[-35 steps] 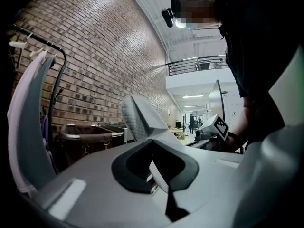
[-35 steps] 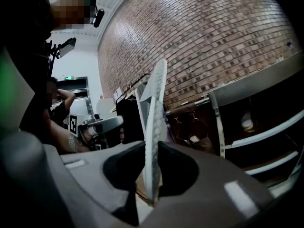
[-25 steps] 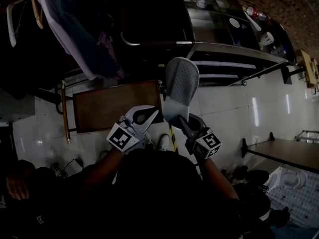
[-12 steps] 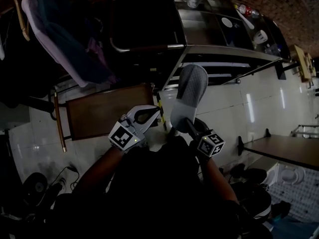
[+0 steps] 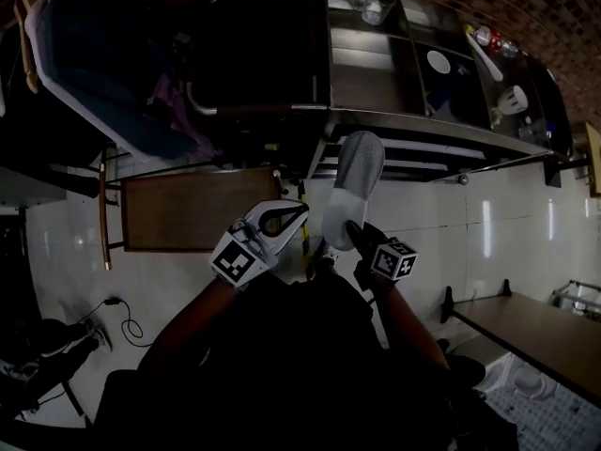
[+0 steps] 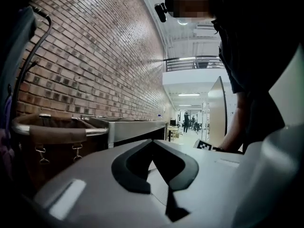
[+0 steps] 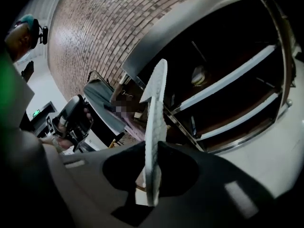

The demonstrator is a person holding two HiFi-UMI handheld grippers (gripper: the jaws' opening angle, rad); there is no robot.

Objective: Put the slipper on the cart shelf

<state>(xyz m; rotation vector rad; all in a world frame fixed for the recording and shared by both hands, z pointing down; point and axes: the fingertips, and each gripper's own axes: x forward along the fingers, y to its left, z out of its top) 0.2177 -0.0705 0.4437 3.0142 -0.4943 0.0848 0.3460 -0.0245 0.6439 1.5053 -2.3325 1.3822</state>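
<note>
A grey slipper [image 5: 355, 188] sticks up, sole edge-on, from my right gripper [image 5: 348, 229], which is shut on its heel end. In the right gripper view the slipper [image 7: 154, 113] stands pinched between the jaws of the right gripper [image 7: 153, 150], its toe pointing at the metal cart's shelves [image 7: 227, 90]. The cart [image 5: 404, 111] stands just beyond the slipper's toe, its lower shelves [image 5: 427, 150] open toward me. My left gripper [image 5: 285, 218] hovers beside the right one, jaws shut and empty; the left gripper [image 6: 153, 144] shows its tips touching.
A brown wooden table [image 5: 197, 209] lies left of the grippers on the white tiled floor. Garments on a rack [image 5: 103, 73] hang at upper left. Plates and bottles [image 5: 488, 54] sit on the cart top. Another table [image 5: 535, 319] is at lower right, and a cable [image 5: 117, 310] at lower left.
The slipper and my right gripper have moved closer to the cart's shelves, and the cart now fills more of the view. The left gripper keeps its place beside the right.
</note>
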